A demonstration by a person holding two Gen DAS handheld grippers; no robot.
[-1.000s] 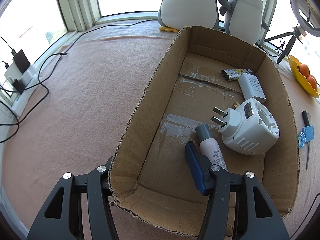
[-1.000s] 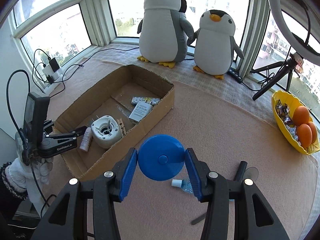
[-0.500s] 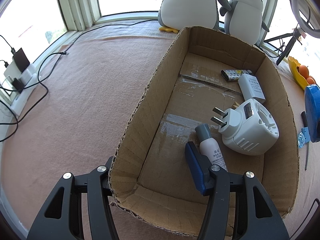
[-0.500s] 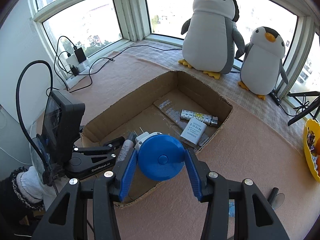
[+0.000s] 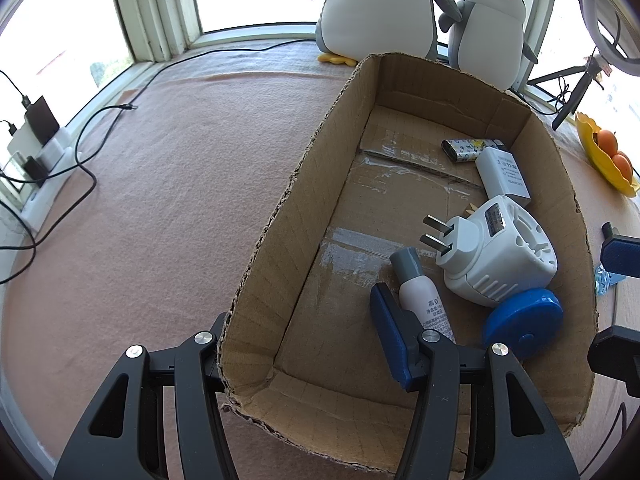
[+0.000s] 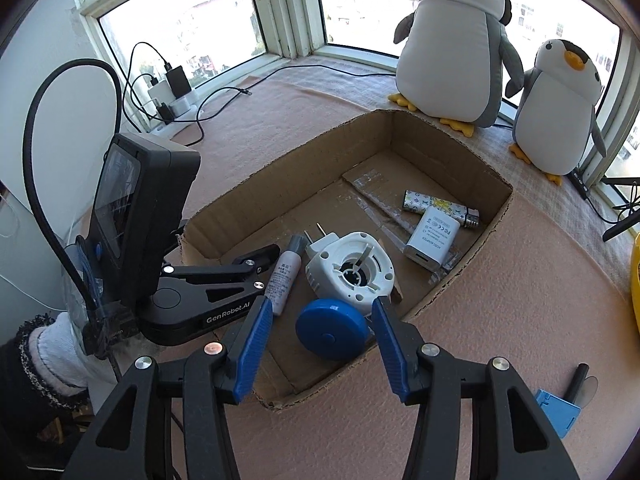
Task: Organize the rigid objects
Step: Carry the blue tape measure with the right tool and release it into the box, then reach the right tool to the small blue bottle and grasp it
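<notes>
A blue round tape measure (image 6: 332, 328) (image 5: 520, 320) lies in the open cardboard box (image 6: 280, 160) (image 5: 320, 152), leaning on a white plug adapter (image 6: 352, 268) (image 5: 500, 256). My right gripper (image 6: 321, 302) hangs just above it. Its jaws are opening and a gap shows on each side of the disc. One of its blue fingers (image 5: 620, 256) shows at the box's right wall. My left gripper (image 5: 298, 312) straddles the box's near left corner, jaws apart, one finger outside the wall. A white tube (image 5: 424, 300), a white charger (image 5: 504, 176) and a patterned lighter (image 5: 468, 148) also lie inside.
Two plush penguins (image 6: 452, 40) (image 6: 560, 100) stand behind the box at the window. A power strip with cables (image 6: 172, 88) is at the far left. A yellow fruit bowl (image 5: 604, 156) sits right. A small blue item (image 6: 556, 408) and a black-handled tool (image 6: 578, 380) lie on the pink cloth.
My right gripper swung left over the box and sank with the blue tape measure. Its jaws widened and the disc now rests in the box. The left gripper stayed still.
</notes>
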